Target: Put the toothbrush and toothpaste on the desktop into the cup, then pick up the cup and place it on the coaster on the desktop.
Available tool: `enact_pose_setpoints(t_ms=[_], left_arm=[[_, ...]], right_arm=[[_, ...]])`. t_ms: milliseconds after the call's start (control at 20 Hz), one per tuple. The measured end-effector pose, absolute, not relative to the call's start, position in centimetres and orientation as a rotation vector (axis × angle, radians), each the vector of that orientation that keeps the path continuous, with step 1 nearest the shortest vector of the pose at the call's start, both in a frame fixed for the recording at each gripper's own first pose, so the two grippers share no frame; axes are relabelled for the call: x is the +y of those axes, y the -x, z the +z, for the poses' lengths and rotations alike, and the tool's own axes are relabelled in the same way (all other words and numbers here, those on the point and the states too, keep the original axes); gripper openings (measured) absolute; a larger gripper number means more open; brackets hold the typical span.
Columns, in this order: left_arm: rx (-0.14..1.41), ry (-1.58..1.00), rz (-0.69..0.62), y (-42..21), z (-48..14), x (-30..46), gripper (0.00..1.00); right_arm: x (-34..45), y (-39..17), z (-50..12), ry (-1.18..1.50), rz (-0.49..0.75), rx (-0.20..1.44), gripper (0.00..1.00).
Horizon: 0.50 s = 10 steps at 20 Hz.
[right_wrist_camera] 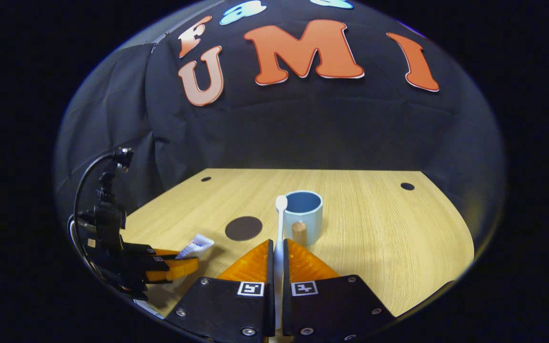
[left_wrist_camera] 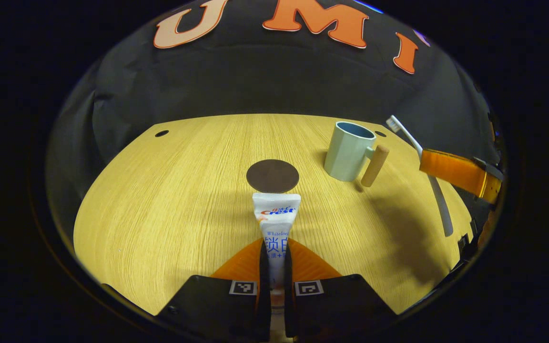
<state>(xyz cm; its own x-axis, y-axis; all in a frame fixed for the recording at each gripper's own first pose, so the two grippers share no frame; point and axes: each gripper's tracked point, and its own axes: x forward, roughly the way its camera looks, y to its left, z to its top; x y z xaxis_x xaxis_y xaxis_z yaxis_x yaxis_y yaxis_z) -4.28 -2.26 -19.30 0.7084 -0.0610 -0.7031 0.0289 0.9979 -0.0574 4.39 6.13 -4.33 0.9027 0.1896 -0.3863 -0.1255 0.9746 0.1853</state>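
My left gripper (left_wrist_camera: 274, 255) is shut on a white toothpaste tube (left_wrist_camera: 275, 214), whose flat end points toward the round dark coaster (left_wrist_camera: 272, 175) just ahead. My right gripper (right_wrist_camera: 278, 251) is shut on a white toothbrush (right_wrist_camera: 280, 224), held above the table with its head up near the rim of the pale blue cup (right_wrist_camera: 305, 214). The cup (left_wrist_camera: 348, 151) stands upright right of the coaster, its wooden handle (left_wrist_camera: 375, 165) facing me. In the left gripper view, the right gripper (left_wrist_camera: 460, 172) holds the toothbrush (left_wrist_camera: 420, 157) at the far right. The left gripper (right_wrist_camera: 169, 267) with the tube (right_wrist_camera: 197, 246) appears low on the left in the right gripper view.
The wooden tabletop (left_wrist_camera: 169, 200) has small dark holes near its back corners (left_wrist_camera: 161, 133). Black cloth walls close in behind. A black cable and mount (right_wrist_camera: 105, 190) rise above the left gripper in the right gripper view.
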Motion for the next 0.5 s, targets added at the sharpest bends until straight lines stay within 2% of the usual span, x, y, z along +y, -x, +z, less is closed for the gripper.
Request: enact_pose_setpoints(t_ms=[300,500], left_arm=[[0.744,0.057,-0.024,3.8,-18.6,-1.4,0.15],[0.714,0.060,-0.008,3.8,-17.5,-0.7,0.17]], right_arm=[[6.1,-8.3,-1.5,-0.129,0.191,0.262,0.06],[5.5,-10.1,-0.5,-0.174,0.176,0.224,0.06]])
